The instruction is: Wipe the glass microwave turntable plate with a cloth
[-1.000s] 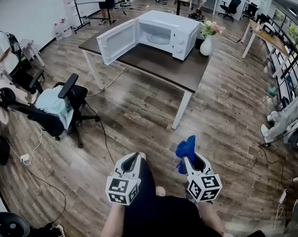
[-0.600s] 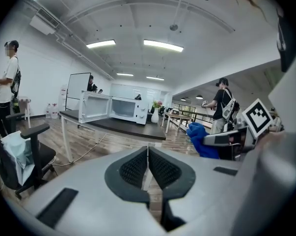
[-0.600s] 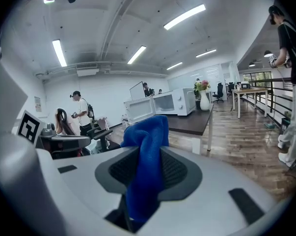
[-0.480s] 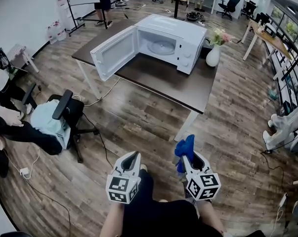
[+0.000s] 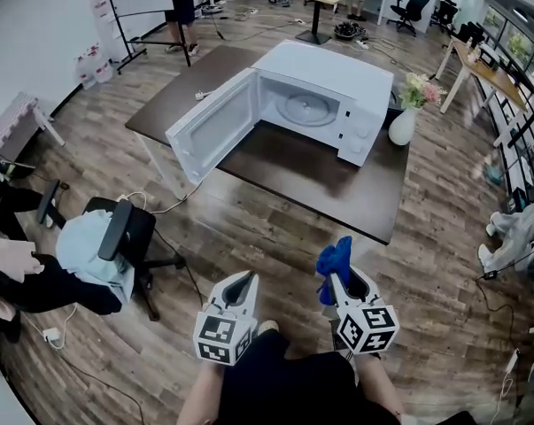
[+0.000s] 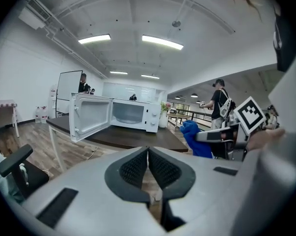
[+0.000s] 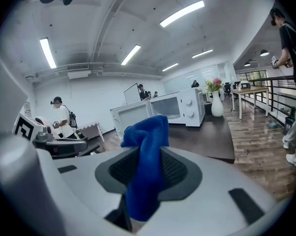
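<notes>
The glass plate (image 5: 307, 107), lying inside the open microwave (image 5: 355, 82) well ahead, is probably heavy, slick and breakable, best steadied at its rim by the left gripper (image 6: 148, 161), its jaws together on nothing, while the right gripper (image 5: 340, 282) pinches the soft cloth (image 7: 147, 171).

Bright, even light from ceiling strip lamps (image 7: 181, 14) (strong fisheye bending at edges), soft shadows

Cloth (image 5: 335, 260) in right claw (image 5: 337, 280): bright blue. Right claw and left claw (image 5: 248, 279): grey, with black cross-hatched pads (image 6: 134, 170). Marker cubes (image 5: 220, 339): black-and-white squares. Ahead of the claws: microwave (image 5: 337, 82) white, table (image 5: 311, 173) dark brown, floor (image 5: 249, 228) brown wood-grain.
</notes>
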A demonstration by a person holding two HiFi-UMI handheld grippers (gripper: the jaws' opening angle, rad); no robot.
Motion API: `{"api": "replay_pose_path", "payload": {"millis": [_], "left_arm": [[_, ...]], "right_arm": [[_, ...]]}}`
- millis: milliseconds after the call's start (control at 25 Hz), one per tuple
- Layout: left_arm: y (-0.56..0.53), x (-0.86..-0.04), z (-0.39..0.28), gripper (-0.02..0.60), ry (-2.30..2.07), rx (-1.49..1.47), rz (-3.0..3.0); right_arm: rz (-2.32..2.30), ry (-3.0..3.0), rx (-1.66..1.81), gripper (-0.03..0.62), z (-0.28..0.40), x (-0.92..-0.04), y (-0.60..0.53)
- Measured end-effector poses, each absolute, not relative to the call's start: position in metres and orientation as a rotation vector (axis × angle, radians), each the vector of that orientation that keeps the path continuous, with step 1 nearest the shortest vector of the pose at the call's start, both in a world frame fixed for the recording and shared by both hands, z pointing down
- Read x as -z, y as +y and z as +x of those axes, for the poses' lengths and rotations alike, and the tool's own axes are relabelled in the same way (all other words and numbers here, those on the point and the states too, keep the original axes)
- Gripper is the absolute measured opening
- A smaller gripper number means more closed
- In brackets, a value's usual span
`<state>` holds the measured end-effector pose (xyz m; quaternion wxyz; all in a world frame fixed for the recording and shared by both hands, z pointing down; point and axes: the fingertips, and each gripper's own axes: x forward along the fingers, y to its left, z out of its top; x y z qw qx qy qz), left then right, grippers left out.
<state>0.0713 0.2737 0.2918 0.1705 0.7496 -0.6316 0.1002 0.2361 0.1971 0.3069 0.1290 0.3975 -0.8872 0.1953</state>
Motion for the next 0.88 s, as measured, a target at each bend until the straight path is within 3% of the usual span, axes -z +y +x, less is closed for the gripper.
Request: {"api": "replay_pose_path", "payload": {"millis": [880], "left_arm": [[0.123,-0.317,-0.017,0.009,-1.696,-0.330,2.148]], "right_arm": [[1.115,-2.525,-0.682,0.109,0.128,-0.340,0.049]]}}
